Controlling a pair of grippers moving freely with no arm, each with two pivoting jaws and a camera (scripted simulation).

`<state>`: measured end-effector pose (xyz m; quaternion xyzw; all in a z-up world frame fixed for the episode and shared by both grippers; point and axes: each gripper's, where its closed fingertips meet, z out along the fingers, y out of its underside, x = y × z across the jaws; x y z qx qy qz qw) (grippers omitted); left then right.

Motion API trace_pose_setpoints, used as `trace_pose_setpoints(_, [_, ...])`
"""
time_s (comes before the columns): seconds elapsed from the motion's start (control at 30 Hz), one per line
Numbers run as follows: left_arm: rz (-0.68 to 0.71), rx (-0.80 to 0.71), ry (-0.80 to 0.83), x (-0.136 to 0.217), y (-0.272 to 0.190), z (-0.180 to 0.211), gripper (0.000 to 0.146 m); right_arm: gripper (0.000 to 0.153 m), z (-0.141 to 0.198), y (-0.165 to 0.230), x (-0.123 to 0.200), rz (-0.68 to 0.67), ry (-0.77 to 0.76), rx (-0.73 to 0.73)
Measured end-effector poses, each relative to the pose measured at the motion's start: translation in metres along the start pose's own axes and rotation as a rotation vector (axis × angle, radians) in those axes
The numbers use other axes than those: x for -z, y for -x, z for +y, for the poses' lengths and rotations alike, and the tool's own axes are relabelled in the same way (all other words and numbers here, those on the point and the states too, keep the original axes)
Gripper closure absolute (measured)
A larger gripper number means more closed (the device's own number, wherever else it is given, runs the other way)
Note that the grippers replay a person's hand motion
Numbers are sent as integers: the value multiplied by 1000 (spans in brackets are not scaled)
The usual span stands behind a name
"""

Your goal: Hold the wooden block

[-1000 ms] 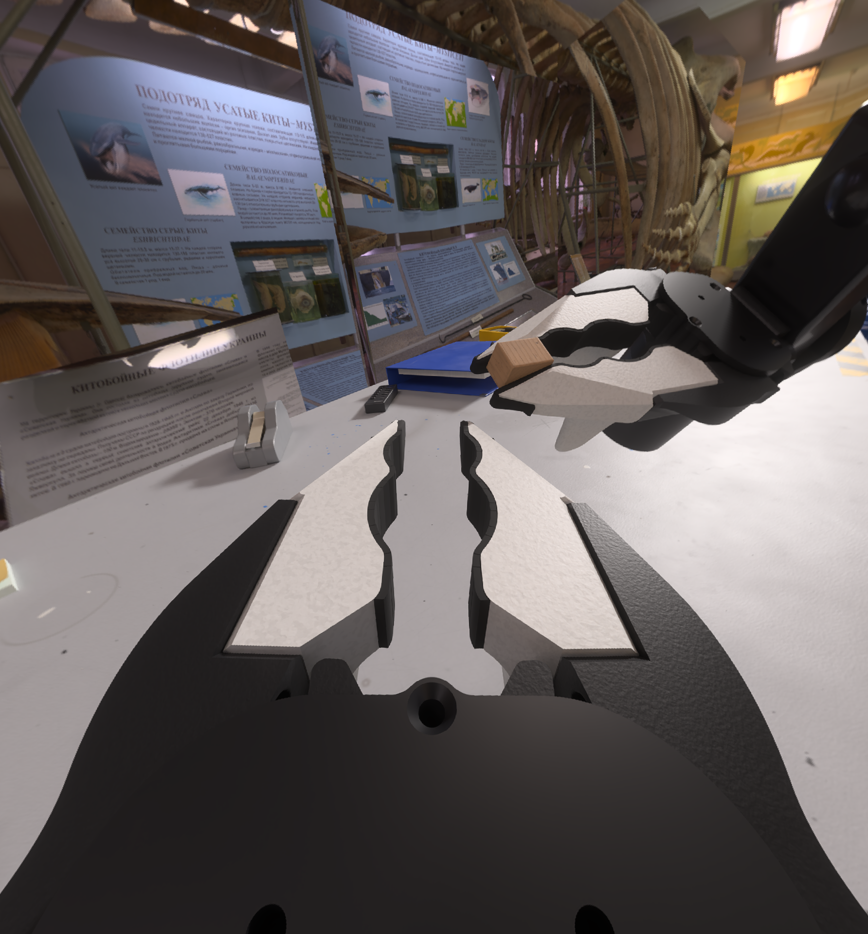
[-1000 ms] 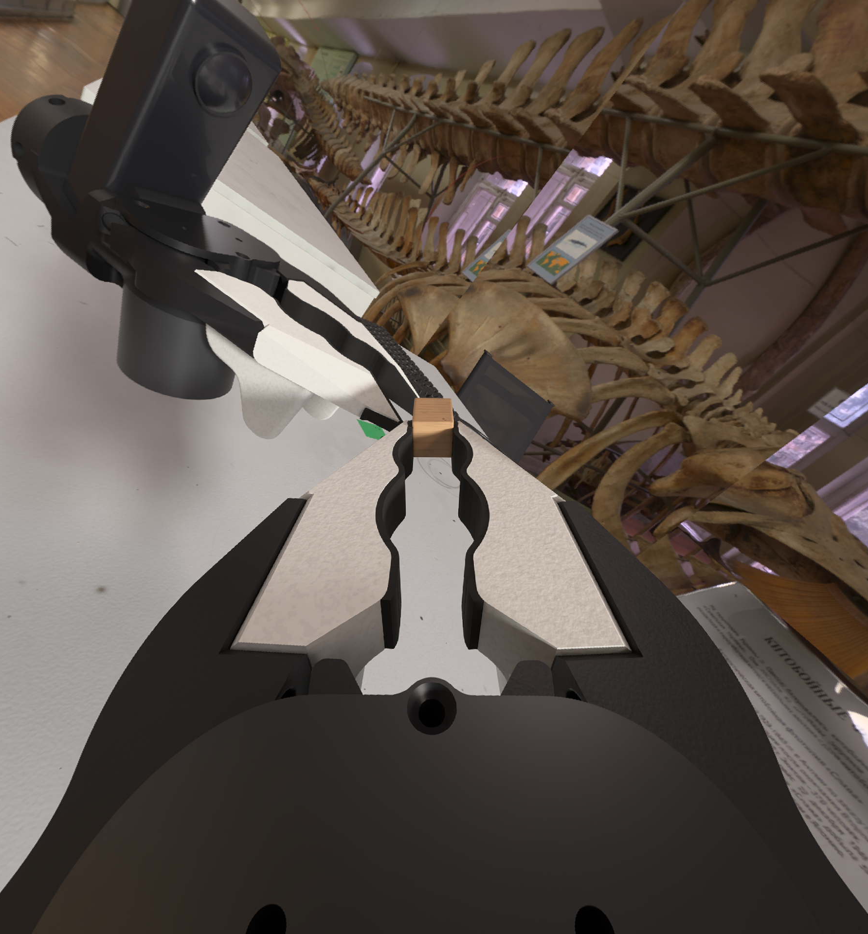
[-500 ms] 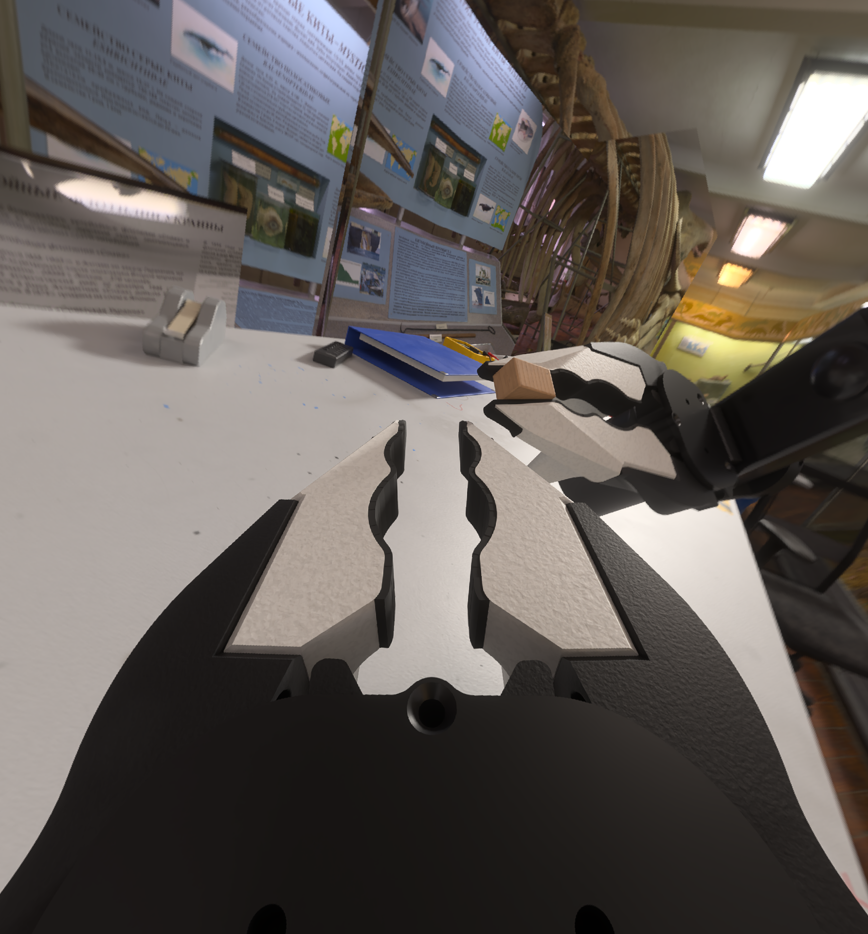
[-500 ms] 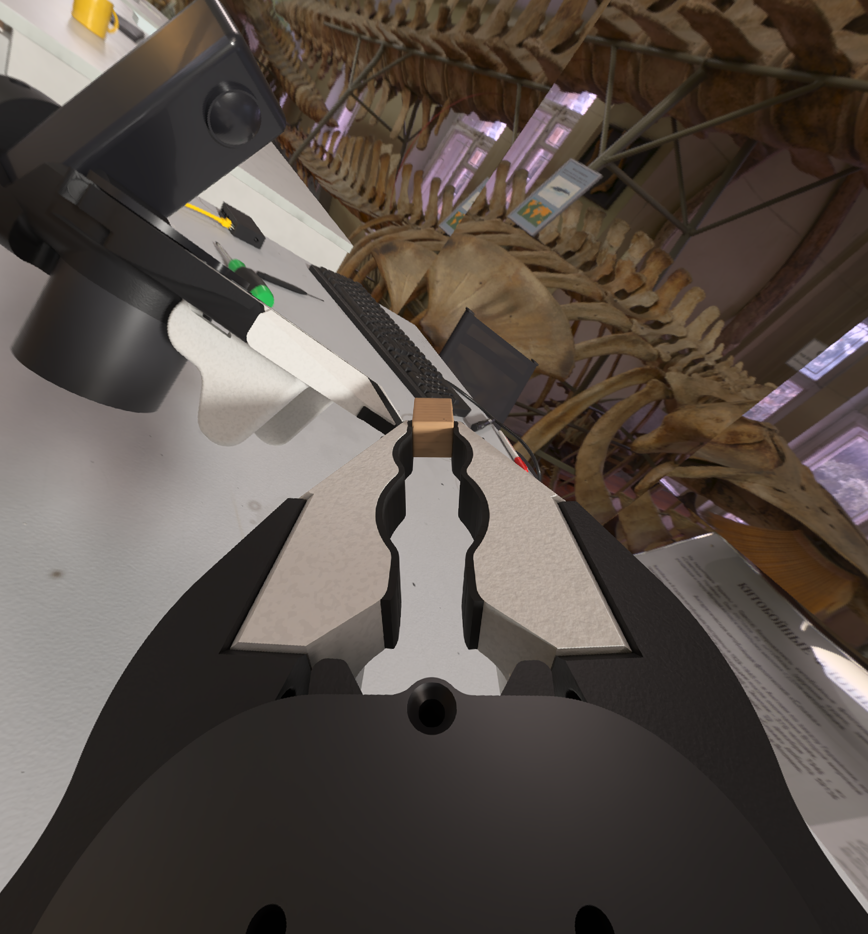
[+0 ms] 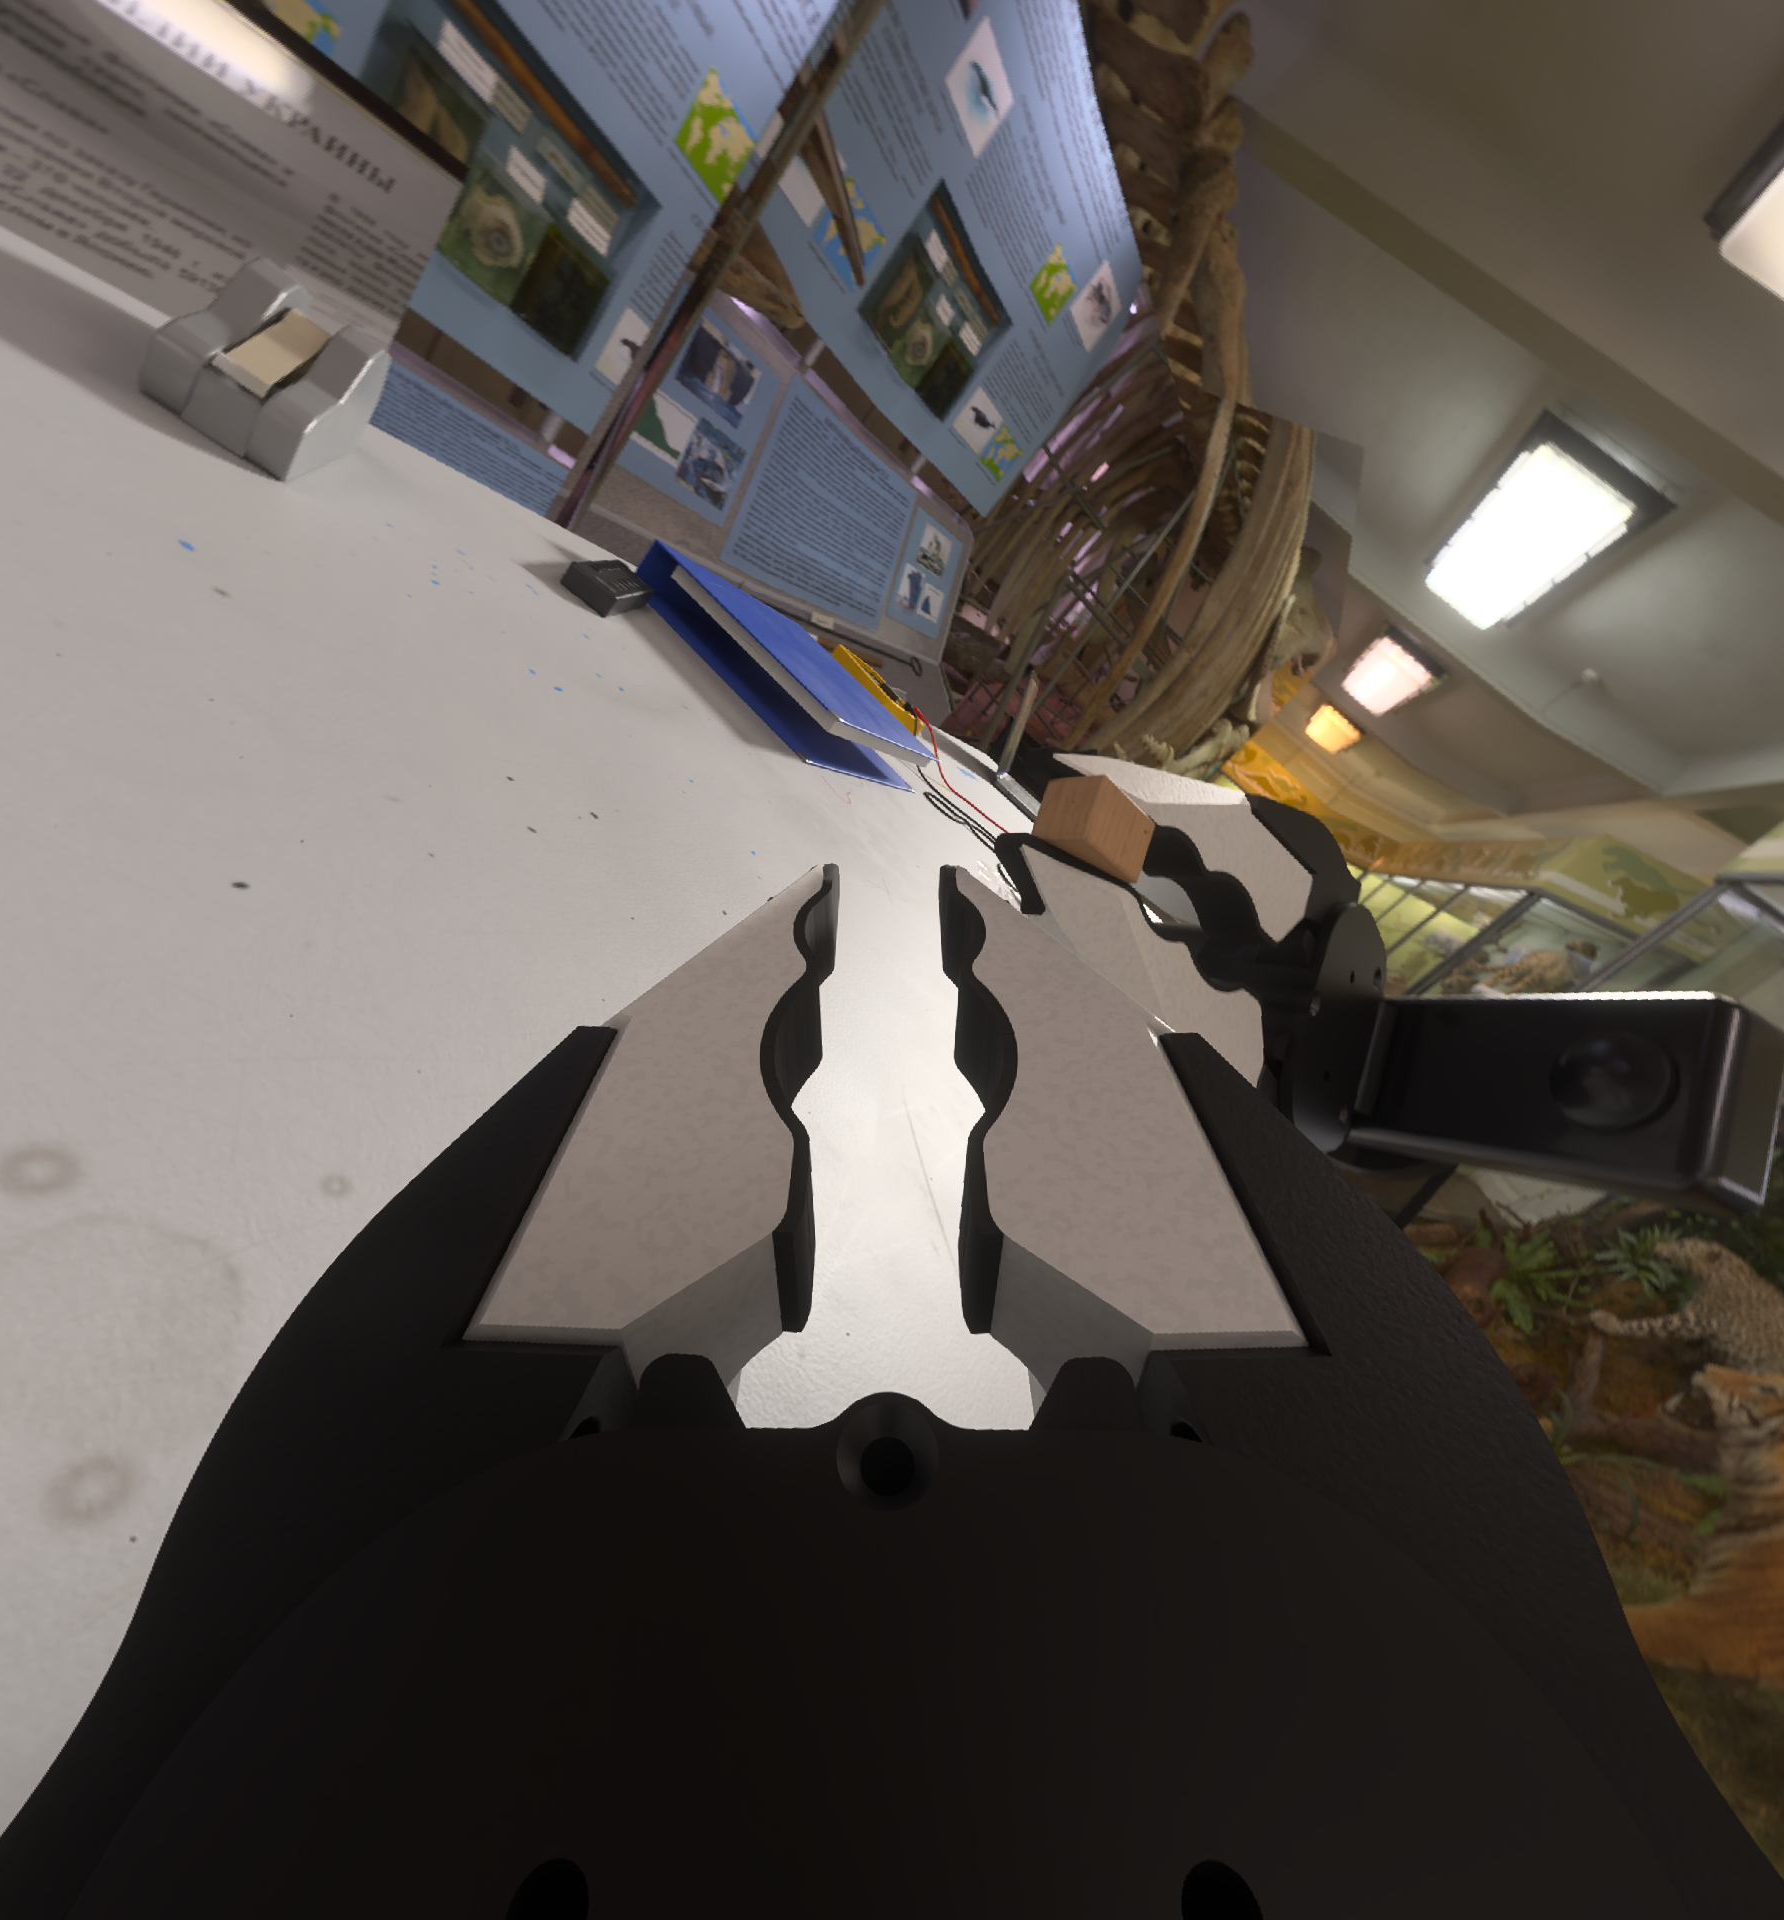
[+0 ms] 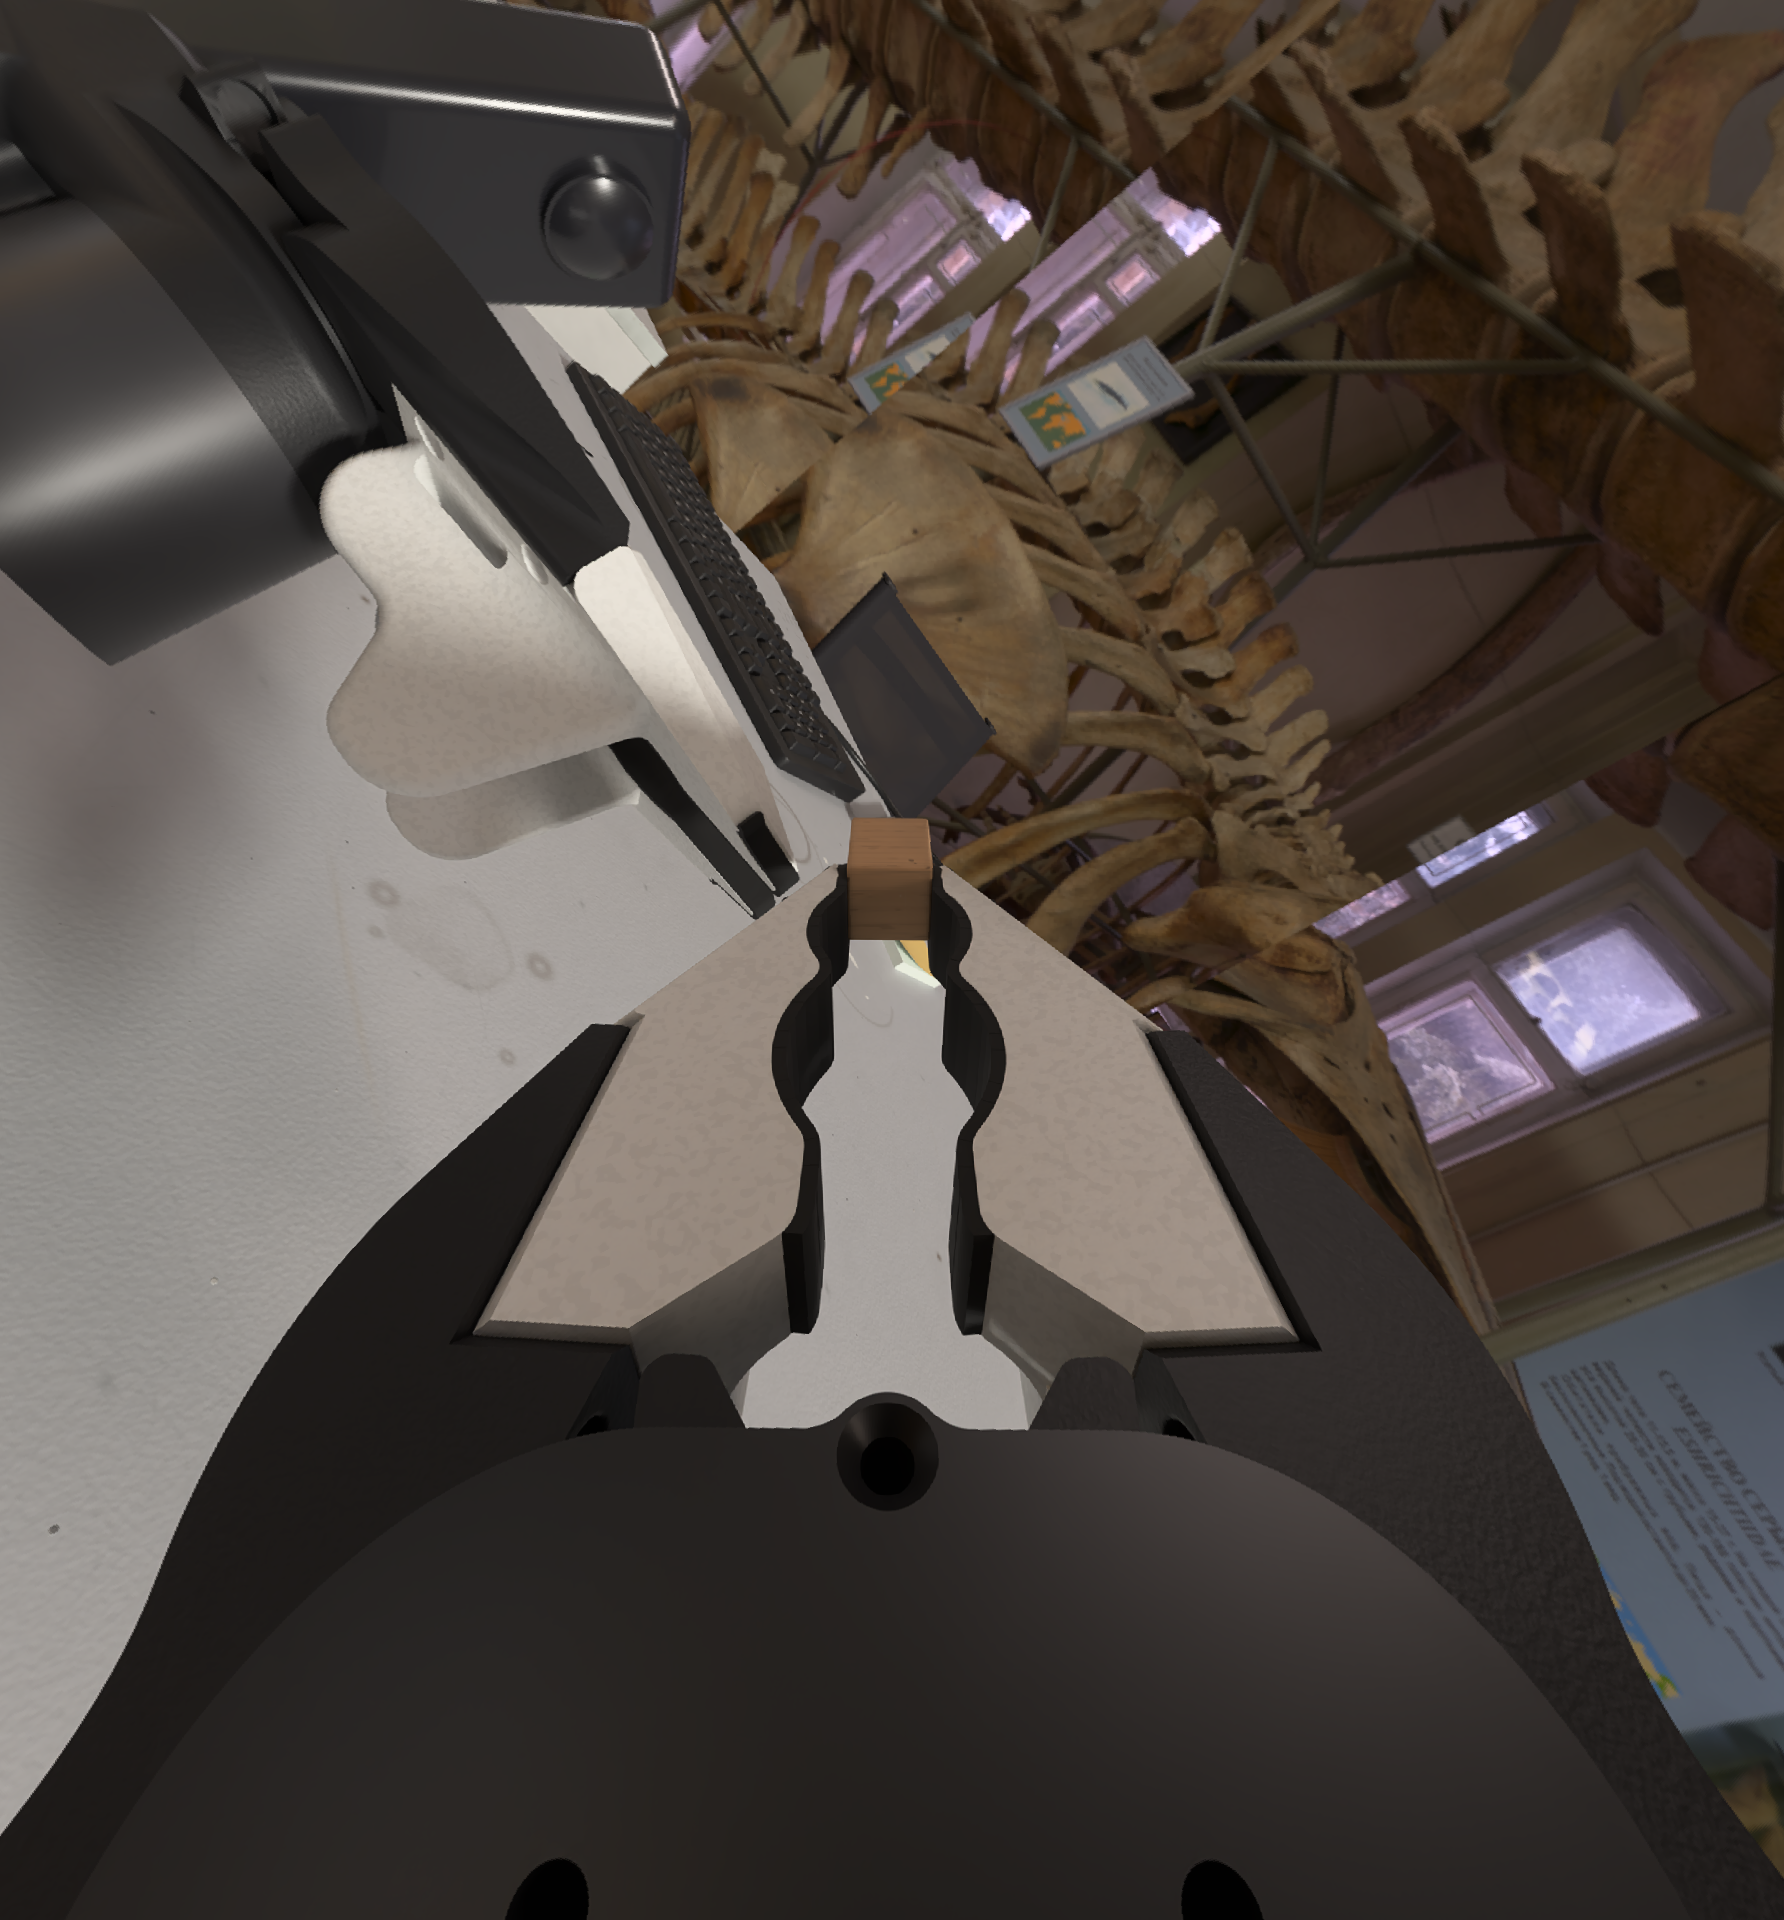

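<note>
The wooden block [image 6: 890,862] is a small tan cube pinched between the tips of my right gripper [image 6: 890,904], held up off the white table [image 6: 140,1039]. In the left wrist view the block [image 5: 1094,826] and the right gripper [image 5: 1070,842] show just right of and beyond my left gripper [image 5: 888,883]. The left gripper is open and empty, its fingers a narrow gap apart above the table [image 5: 244,831]. In the right wrist view the left gripper [image 6: 763,873] reaches in from the upper left, its tips close beside the block; I cannot tell if they touch.
A silver tape holder [image 5: 254,374], a small black box [image 5: 607,587] and a blue binder [image 5: 784,665] lie towards the table's far edge. A black keyboard [image 6: 722,582] and a dark screen [image 6: 898,707] lie beyond the block. Display boards and a skeleton stand behind.
Both views have tilted and the two grippers have drawn closer together. The left gripper now fills more of the right wrist view. The block stays held in the right gripper.
</note>
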<state>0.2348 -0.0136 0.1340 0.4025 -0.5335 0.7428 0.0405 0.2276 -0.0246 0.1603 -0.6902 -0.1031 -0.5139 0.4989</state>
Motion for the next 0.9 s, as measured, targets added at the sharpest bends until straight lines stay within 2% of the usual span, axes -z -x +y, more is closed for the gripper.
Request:
trace_pose_setpoints(0.1, [27,-98,27,2,-2,0,125,139,-1,0,1,-56,-14,-44])
trace_pose_setpoints(0.2, [61,-195,61,4,-7,-1,125,139,-4,-2,4,-137,-52,-276])
trace_pose_setpoints(0.27, [50,-192,74,7,-3,-5,124,139,0,-7,4,-154,-56,-386])
trace_pose_setpoints(0.37, [26,-140,41,15,2,-15,120,139,17,-20,4,-85,7,-403])
trace_pose_setpoints(0.47, [81,-21,59,12,-8,-13,119,139,28,-20,0,-8,95,-266])
trace_pose_setpoints(0.57, [124,214,37,2,-8,-12,119,139,26,-10,-6,60,156,6])
trace_pose_setpoints(0.63, [147,344,17,-2,-3,-11,118,139,24,0,-11,76,178,126])
trace_pose_setpoints(0.73, [157,487,-18,-5,7,-10,120,139,29,8,-16,98,224,228])
trace_pose_setpoints(0.8, [129,520,-31,-6,16,-7,129,139,31,11,-18,105,238,243])
trace_pose_setpoints(0.9, [108,523,-29,-5,23,-5,133,139,35,16,-22,112,266,305])
